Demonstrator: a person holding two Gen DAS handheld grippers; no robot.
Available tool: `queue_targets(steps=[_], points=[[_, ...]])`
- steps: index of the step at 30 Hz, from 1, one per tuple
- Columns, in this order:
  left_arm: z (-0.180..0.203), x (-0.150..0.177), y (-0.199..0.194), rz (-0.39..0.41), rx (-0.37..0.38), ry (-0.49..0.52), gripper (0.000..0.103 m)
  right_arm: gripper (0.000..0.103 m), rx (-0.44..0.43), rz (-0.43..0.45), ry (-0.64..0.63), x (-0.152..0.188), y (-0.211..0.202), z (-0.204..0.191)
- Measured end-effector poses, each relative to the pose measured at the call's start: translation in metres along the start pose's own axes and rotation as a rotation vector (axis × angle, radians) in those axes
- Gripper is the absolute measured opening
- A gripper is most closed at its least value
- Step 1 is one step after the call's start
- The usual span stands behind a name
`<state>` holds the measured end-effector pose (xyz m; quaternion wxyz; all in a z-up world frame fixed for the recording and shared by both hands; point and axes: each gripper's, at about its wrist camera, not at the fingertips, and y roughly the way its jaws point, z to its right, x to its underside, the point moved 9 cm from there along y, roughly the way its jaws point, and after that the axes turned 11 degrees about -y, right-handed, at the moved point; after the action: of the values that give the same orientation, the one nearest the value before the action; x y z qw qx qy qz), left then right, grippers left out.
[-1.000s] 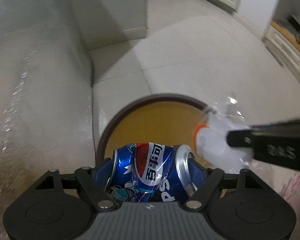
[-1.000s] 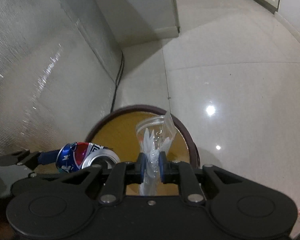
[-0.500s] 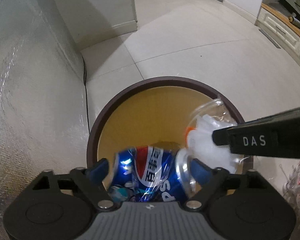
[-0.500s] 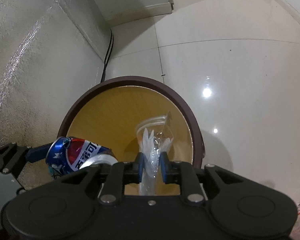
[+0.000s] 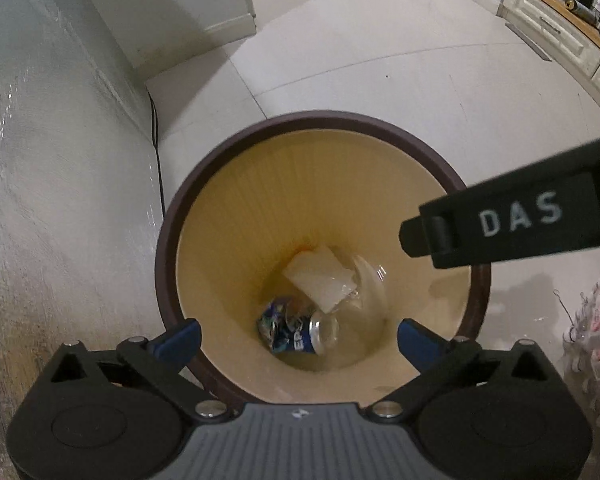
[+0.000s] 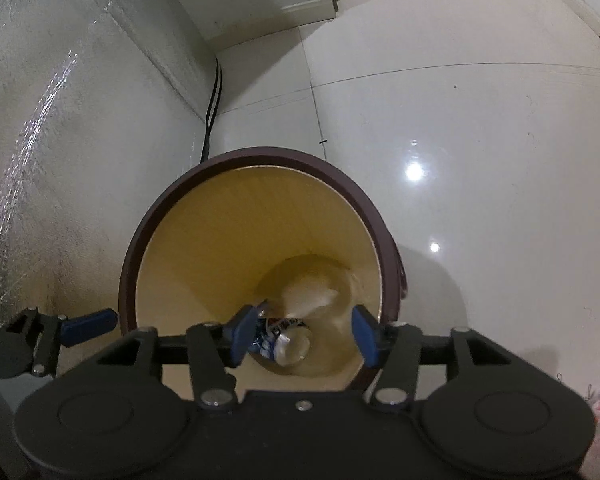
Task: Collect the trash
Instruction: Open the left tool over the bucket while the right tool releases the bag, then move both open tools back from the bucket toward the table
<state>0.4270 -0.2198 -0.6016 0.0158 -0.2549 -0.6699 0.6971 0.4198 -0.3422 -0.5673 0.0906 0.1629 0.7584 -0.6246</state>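
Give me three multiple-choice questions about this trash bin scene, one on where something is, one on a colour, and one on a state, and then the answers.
1. Where is the crushed blue soda can?
A. at the bottom of the round bin
B. on the floor tiles
C. in the left gripper

2. What colour is the rim of the round bin?
A. white
B. dark brown
C. green

3. How does the left gripper stand?
A. shut on the can
B. shut on nothing
C. open, nothing between its pads

Answers: 1 A, the can lies beside the clear plastic cup on the bin's floor. 2 B, a dark brown ring tops the yellow inner wall. 3 C, its blue pads stand wide apart over the bin, having just opened.
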Motion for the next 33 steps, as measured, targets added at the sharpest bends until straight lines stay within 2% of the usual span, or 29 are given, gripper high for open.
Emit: queue_targets(steps=[8,10,13,17,24,33], points=[[-0.01,0.004,-0.01,-0.022,-0.013,-0.045,0.103,0.088,0.003,0.014,-0.012,-0.001,-0.016,-0.005],[-0.012,0.004,-0.016,-0.022,-0.024,-0.06,0.103,0.089,-0.001,0.017,-0.002,0.001,-0.021,-0.007],[-0.019,0.005,-0.026,-0.018,-0.055,-0.089,0.103,0.099,0.008,0.015,0.003,0.001,-0.027,-0.01],[-0.028,0.01,-0.041,-0.012,-0.078,-0.133,0.103,0.103,0.041,0.023,-0.002,0.004,-0.038,-0.007],[-0.036,0.006,-0.08,0.024,-0.081,-0.188,0.103,0.103,0.075,0.043,-0.022,0.014,-0.07,-0.002],[-0.043,0.003,-0.169,0.163,-0.087,-0.234,0.103,0.103,0.092,0.108,-0.057,0.025,-0.14,-0.008]])
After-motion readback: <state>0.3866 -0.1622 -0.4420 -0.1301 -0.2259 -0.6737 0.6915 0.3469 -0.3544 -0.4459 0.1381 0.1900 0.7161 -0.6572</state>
